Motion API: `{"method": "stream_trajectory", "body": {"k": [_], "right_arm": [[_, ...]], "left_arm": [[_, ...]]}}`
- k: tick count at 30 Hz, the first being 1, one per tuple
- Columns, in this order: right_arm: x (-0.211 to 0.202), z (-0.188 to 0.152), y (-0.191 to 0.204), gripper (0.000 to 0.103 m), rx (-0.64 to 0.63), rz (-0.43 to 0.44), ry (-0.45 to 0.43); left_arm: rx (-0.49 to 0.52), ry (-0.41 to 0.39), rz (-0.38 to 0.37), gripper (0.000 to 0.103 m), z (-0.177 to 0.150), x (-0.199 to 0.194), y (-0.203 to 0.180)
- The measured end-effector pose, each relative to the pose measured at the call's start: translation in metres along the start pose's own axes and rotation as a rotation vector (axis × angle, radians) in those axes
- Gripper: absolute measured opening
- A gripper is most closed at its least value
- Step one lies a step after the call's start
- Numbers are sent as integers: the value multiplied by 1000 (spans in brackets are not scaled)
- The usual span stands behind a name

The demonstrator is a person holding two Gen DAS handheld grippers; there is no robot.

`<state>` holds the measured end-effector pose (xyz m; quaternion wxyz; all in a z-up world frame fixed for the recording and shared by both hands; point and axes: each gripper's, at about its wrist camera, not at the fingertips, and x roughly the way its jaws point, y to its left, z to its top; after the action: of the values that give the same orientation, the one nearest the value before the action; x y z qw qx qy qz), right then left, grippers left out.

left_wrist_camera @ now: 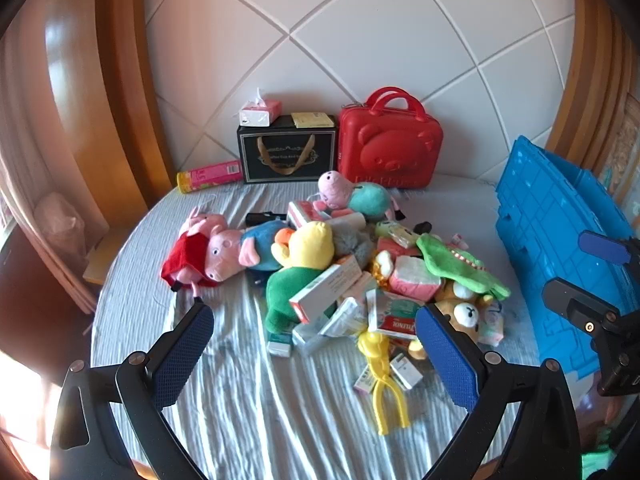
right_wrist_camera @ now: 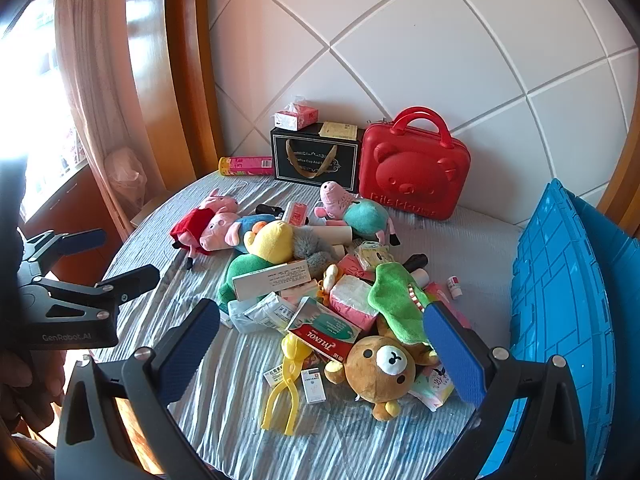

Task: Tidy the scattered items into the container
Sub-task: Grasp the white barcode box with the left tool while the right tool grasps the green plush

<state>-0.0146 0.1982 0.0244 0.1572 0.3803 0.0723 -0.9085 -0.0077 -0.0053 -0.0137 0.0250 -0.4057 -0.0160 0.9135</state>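
Toys (right_wrist_camera: 304, 280) heaped — blue container (right_wrist_camera: 560, 288) beside.

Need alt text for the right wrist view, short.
The open right gripper hangs above a heap of toys and boxes on a grey bedsheet, a brown bear plush and yellow tongs nearest. A blue crate stands at the right edge, a red bear case leans on the white headboard, and the left gripper shows at left.

Both wrist views face the toy pile (left_wrist_camera: 344, 280) — right nearer.
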Motion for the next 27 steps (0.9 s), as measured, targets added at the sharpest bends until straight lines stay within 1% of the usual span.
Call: {"method": "stream_trajectory", "body": {"k": [5, 10, 12, 15, 20, 24, 27], "right_arm": [[10, -9, -12, 103, 13, -8, 19], [33, -32, -24, 103, 31, -33, 70], [39, -42, -27, 103, 42, -40, 90], [48, -54, -30, 103, 58, -48, 117], [66, -70, -36, 103, 70, -69, 148], [83, -82, -46, 103, 88, -85, 169], [96, -92, -53, 103, 102, -88, 211]], "left_arm": [[-24, 85, -25, 102, -12, 23, 4], [-12, 123, -64, 102, -21, 51, 3], [8, 135, -81, 102, -22, 66, 2], [58, 130, -98, 102, -21, 89, 2], [96, 110, -102, 102, -11, 130, 4], [86, 128, -116, 102, -9, 167, 12], [88, 148, -131, 101, -10, 196, 17]]}}
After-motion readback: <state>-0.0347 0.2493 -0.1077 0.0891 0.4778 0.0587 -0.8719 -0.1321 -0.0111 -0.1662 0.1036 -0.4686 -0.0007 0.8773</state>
